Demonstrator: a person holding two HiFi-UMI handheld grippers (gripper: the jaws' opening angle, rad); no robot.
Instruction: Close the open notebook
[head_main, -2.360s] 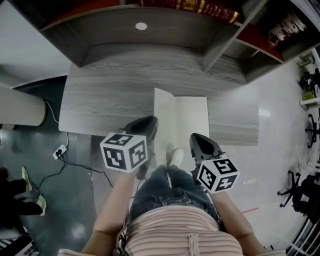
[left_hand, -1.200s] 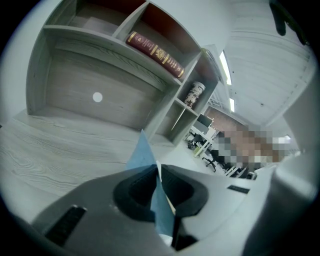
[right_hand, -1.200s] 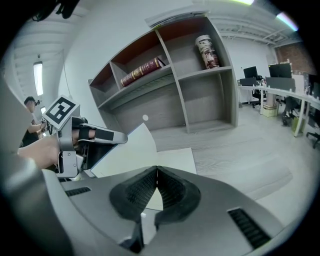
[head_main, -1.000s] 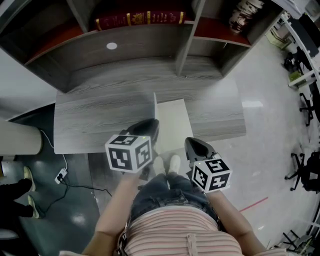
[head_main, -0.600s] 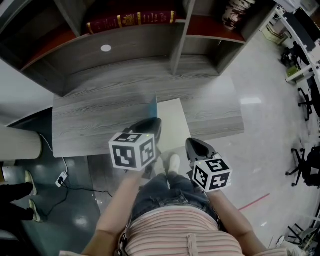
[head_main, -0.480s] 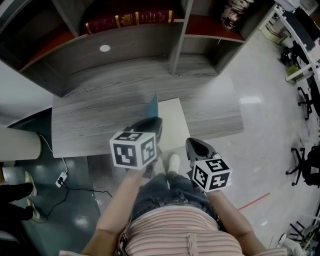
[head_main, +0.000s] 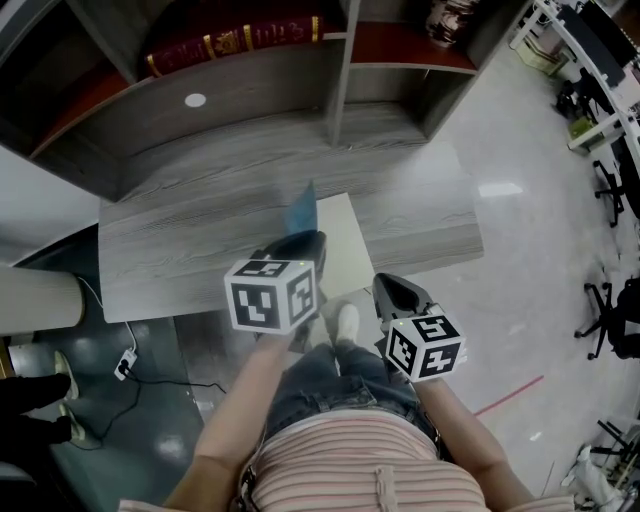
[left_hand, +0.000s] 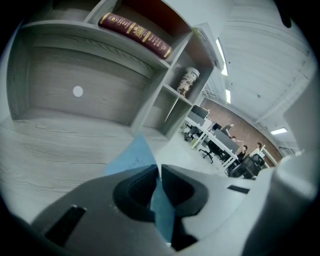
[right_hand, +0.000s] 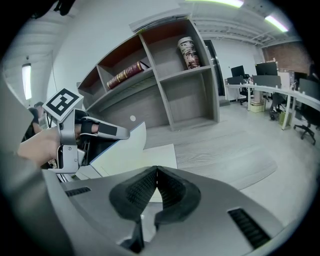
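Note:
The notebook (head_main: 342, 238) lies on the grey desk (head_main: 180, 240), its white page facing up. Its blue cover (head_main: 300, 208) stands nearly upright on the left side, pinched in my left gripper (head_main: 306, 240), which is shut on it. In the left gripper view the blue cover (left_hand: 131, 157) runs between the closed jaws of that gripper (left_hand: 159, 172). In the right gripper view the cover (right_hand: 120, 145) leans over the white page (right_hand: 152, 154), held by the left gripper (right_hand: 107, 131). My right gripper (right_hand: 157, 172) is shut and holds nothing; it hangs off the desk's front edge (head_main: 388, 287).
A shelf unit backs the desk, with a dark red book (head_main: 235, 45) and a patterned jar (right_hand: 188, 52). A white round grommet (head_main: 195, 100) sits in the back panel. A power strip and cable (head_main: 125, 365) lie on the floor at left. Office chairs (head_main: 610, 320) stand at right.
The notebook lay fully open 2.4 s ago; the left gripper has since lifted the left cover upright, blue side showing. The head view has shifted. The right gripper barely moved.

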